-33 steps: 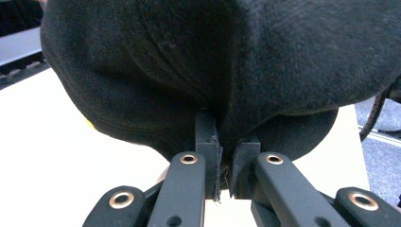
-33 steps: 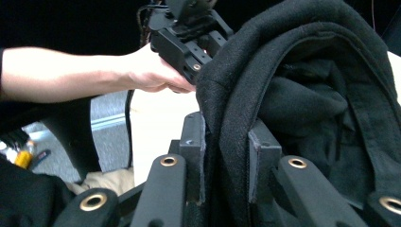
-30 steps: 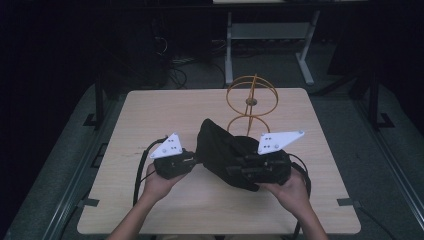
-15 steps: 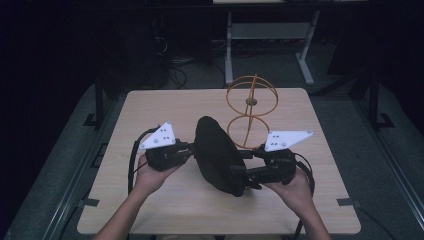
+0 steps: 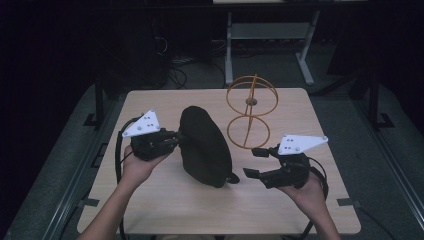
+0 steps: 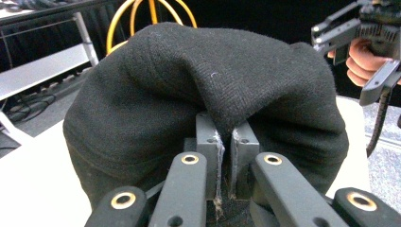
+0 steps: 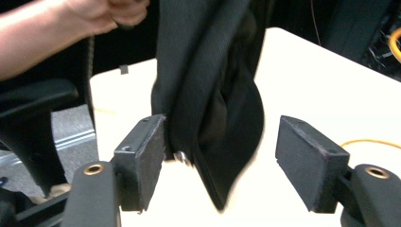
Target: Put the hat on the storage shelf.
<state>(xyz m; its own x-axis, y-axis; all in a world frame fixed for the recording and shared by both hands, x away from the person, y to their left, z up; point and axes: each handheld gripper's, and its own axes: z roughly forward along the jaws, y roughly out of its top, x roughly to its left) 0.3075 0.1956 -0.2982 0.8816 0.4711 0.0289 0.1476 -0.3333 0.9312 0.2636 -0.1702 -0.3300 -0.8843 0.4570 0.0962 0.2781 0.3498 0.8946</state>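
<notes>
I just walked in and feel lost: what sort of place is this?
Probably a lab or workshop. A bare wooden table stands on grey floor, with a metal-framed bench and loose cables behind it, all in a dark room.

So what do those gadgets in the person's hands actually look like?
Each hand-held gripper, left and right, is a black body topped by a pale grey three-cornered plate with small dots, trailing a black cable. The jaws end in dark grey block pads. Forearms are bare.

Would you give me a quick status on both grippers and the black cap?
Left gripper shut on black cap, holding it up. Right gripper open, jaws just opened, cap off its pads. Orange wire stand close behind.
</notes>
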